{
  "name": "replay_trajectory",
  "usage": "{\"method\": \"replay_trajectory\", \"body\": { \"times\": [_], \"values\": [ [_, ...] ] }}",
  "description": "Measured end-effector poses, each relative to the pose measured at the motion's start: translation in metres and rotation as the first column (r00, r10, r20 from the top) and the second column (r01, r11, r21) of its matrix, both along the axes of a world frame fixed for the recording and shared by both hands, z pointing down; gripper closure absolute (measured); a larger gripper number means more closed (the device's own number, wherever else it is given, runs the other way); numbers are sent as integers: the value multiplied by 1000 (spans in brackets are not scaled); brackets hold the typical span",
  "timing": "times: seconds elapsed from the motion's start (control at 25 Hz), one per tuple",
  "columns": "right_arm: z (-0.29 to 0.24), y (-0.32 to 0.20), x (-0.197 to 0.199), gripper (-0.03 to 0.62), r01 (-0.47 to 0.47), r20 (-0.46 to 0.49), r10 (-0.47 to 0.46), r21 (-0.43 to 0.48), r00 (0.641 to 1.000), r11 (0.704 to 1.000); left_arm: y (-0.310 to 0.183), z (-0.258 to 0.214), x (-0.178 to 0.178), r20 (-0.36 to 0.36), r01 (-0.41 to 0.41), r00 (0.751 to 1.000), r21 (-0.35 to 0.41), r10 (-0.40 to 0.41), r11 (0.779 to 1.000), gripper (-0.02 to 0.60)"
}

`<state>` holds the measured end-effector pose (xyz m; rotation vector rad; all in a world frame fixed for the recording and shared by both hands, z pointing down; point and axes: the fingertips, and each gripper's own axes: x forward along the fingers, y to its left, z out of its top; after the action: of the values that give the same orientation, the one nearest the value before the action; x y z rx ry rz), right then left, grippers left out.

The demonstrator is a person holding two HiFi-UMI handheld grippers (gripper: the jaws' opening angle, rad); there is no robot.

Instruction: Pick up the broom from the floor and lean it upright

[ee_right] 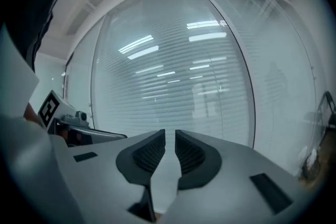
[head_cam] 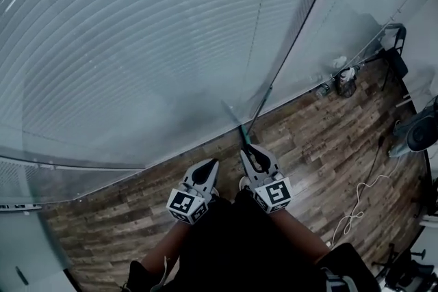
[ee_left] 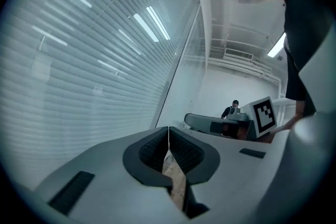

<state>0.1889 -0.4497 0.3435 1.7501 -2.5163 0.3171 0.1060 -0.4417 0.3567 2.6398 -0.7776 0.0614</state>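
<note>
The broom (head_cam: 259,111), of which only a slim teal-green stick handle can be made out, is stood steeply against the tall glass wall with closed white slat blinds (head_cam: 137,44). Its foot is met at the wall's base, just beyond the tips of the right gripper (head_cam: 250,152). A second slanted teal streak is seen just left of it on the glass; whether that is a reflection cannot be told.

In the right gripper view, the right gripper (ee_right: 170,136) is held with its dark ribbed pads a narrow gap apart, and only the blinds are seen between them. The left gripper (head_cam: 211,166) is held just to the left, near the wall; in its own view the left gripper (ee_left: 168,131) is pressed together at the tips with nothing clamped.

The wall's bottom edge is run diagonally from near left to far right across the brown wood-plank floor (head_cam: 137,215). Bare planks are left to the left of the grippers. To the right, a loose white cable (head_cam: 361,200) is laid on the floor, and a black metal stand (head_cam: 395,51) with small clutter beside it is set at the far right, well apart from the broom.
</note>
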Motion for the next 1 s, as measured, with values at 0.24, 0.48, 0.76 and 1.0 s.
{"method": "replay_trajectory", "body": {
  "times": [0.24,0.48,0.76,1.0],
  "values": [
    [-90,9,-39,572,116,26,-125,229,992,967,-10,-69,-10,-108,71,992,121,-58,990,561],
    [-109,-3,-64,576,147,54,-171,306,984,941,-19,-84,-31,-115,149,985,157,-132,976,561],
    [-122,-7,-90,576,165,-46,-159,357,986,919,-28,-114,-59,-108,214,975,255,-192,943,561],
    [-127,-6,-116,576,167,-54,-158,358,986,919,-27,-117,-73,-107,226,973,296,-203,928,561]
  ]
}}
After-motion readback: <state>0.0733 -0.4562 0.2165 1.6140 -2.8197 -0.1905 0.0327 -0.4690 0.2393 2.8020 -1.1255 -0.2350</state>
